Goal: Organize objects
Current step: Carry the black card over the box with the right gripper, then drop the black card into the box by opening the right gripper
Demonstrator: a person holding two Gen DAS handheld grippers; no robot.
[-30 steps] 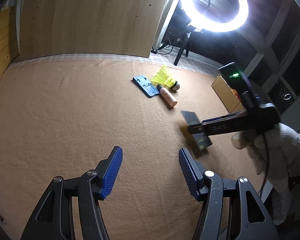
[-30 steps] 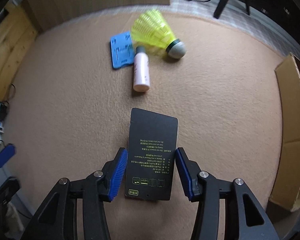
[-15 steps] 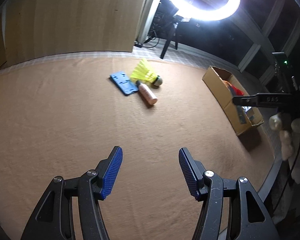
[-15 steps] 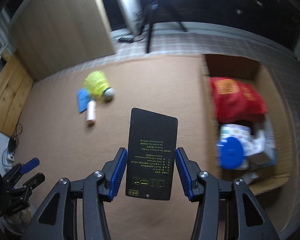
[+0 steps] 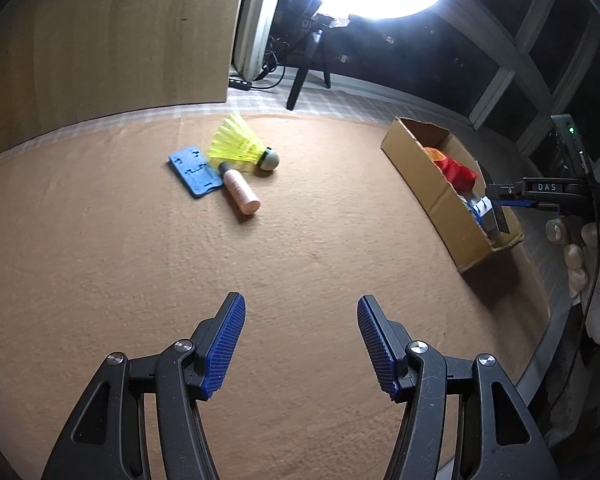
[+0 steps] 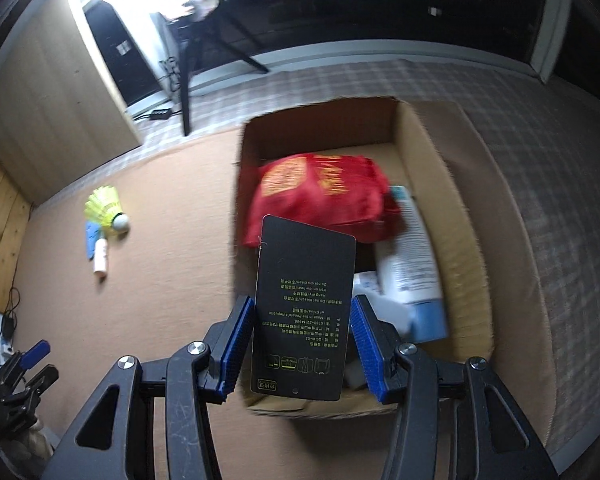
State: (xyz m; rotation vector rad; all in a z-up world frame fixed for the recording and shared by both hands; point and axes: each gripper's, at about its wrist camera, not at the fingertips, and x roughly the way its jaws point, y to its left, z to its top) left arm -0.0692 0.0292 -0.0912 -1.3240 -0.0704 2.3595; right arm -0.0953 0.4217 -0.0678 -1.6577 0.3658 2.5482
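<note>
Right claw (image 6: 298, 350), now over box (image 6: 466, 248), gripping card (image 6: 304, 308)

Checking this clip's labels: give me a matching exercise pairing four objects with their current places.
Things:
1. black printed card
2. yellow plastic shuttlecock
3. red printed bag
4. blue flat plastic holder

Places:
A. inside the cardboard box
B. left of the pink bottle
C. in the right gripper
D. on the mat, cork pointing right

Pairs: 1-C, 2-D, 3-A, 4-B
</note>
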